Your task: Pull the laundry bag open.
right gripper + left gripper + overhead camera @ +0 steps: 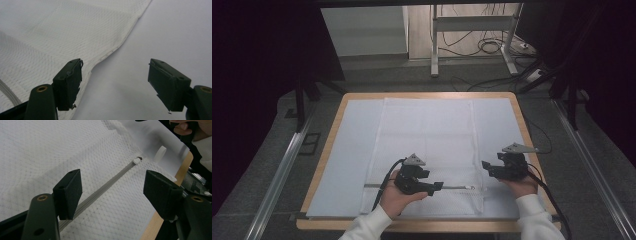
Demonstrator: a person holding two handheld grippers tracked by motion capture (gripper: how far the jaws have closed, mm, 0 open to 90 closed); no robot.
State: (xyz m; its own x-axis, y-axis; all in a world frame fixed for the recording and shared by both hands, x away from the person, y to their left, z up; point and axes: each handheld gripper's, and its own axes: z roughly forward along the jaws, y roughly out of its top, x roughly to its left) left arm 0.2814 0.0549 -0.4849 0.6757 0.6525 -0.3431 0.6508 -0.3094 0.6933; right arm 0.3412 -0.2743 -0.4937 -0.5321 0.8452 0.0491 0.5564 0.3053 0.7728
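Note:
A white mesh bag [427, 135] lies flat on a pale sheet [349, 155] on the table. A grey zipper [457, 187] runs across its near end, with the white pull [472, 188] at the right end. My left gripper [432, 181] hovers over the zipper, open. In the left gripper view the zipper [105, 188] passes between the jaws of the gripper [112, 187], and the pull [136, 160] lies ahead of them. My right gripper [487, 167] stands open at the bag's right edge. In the right gripper view that gripper [115, 75] straddles the bag's hem [110, 51] with nothing gripped.
The wooden table edge [324, 155] frames the sheet. A white loop [160, 153] sticks up beside the zipper's end. Behind the table stand a metal frame [434, 40] and floor cables [489, 47]. Metal rails [282, 170] run along both sides.

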